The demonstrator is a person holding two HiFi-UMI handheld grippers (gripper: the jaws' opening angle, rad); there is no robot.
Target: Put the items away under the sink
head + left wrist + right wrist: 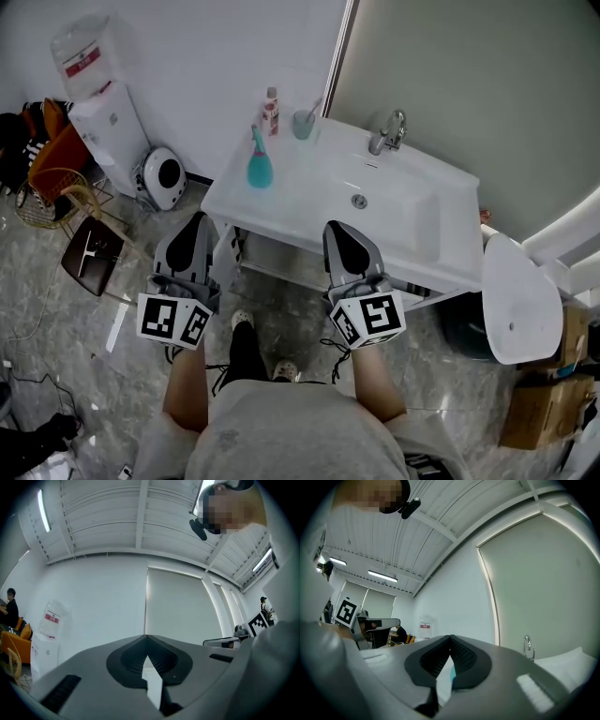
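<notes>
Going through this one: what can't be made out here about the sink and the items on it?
- Space under the sink: head view, hidden by the sink's own top.
- Small bottle, its label: head view, too small to read.
- Cup, its contents: head view, too small to tell.
- All of these: left gripper view, hidden behind the left hand-held gripper itself.

- The white sink top (309, 204) bears a teal bottle (260, 167) near its left end.
- A small red-labelled bottle (271, 112) and a teal cup (303, 124) stand at its back edge.
</notes>
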